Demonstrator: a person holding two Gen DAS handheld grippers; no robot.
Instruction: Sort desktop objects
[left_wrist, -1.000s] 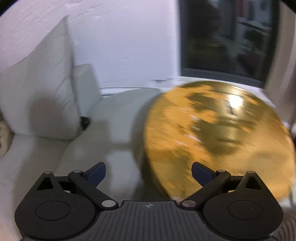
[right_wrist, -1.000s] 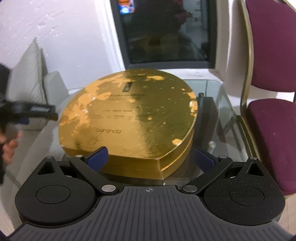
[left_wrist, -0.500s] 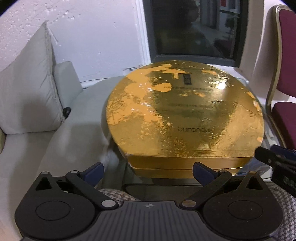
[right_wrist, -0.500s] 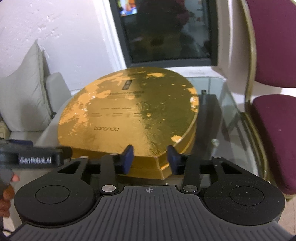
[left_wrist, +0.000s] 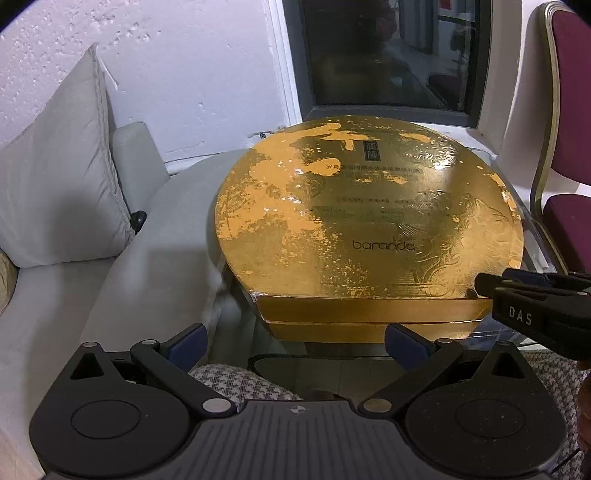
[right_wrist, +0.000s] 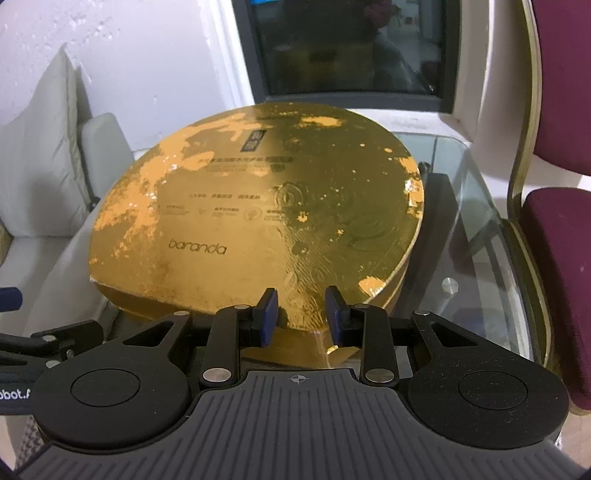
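Right gripper, pressed to its narrowest, empty, nears the gold box at lower frame. Left gripper waits spread; lifting the lid likely needs both.

One gold box, lid on, on one glass table. Two grippers: left gripper and right gripper. One maroon chair, one dark window, two pale cushions: a big grey cushion and a smaller one beside it.
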